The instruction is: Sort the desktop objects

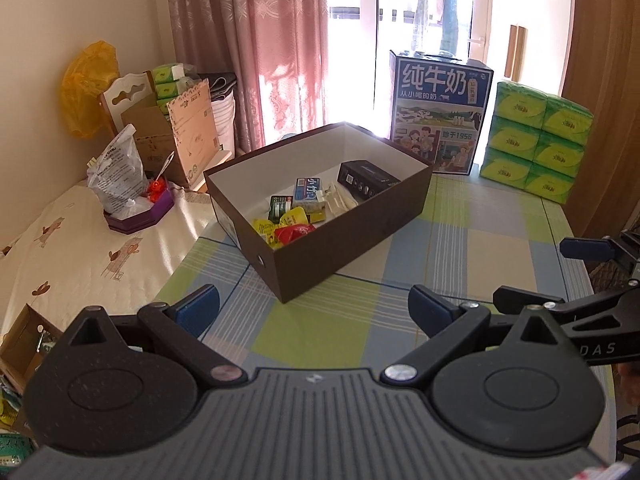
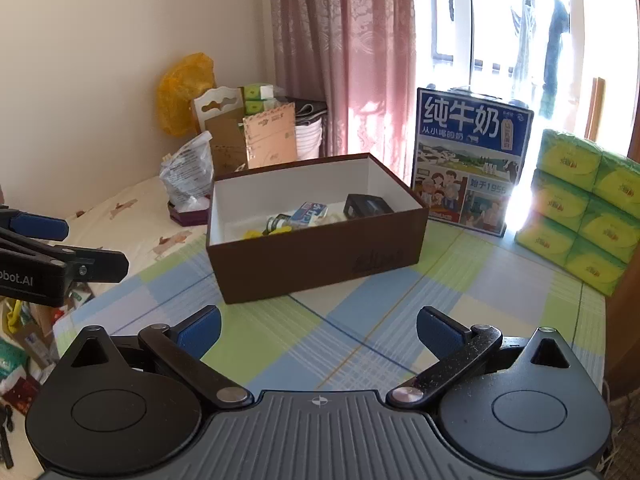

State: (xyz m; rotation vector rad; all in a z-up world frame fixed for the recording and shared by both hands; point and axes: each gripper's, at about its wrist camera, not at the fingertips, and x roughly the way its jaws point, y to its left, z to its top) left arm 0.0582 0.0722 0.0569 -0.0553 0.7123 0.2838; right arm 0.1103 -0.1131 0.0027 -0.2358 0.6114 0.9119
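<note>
Clearly both tools hang idle above the checked tablecloth (image 1: 460, 248): the left gripper (image 1: 314, 306) and the right gripper (image 2: 318, 330) each have their blue pads spread wide, with nothing between them.

From the left wrist view, the brown box (image 1: 340, 232) sits at twelve o'clock, well ahead of the fingers, and already holds the small goods. A black box (image 1: 366, 180) lies at its far right corner, a blue-and-white carton (image 1: 307, 190) near the middle, a small green jar (image 1: 279, 206) beside it, and yellow and red packets (image 1: 286, 228) toward the near end.

These look light. The cartons should be stiff enough to pinch across their narrow sides; the packets are probably soft and slippery, best taken at a crimped edge.

No loose item shows on the cloth, so the sorting seems nearly finished. A milk carton (image 1: 440, 116) stands at one o'clock, with tissue packs (image 1: 536, 140) at two.
</note>
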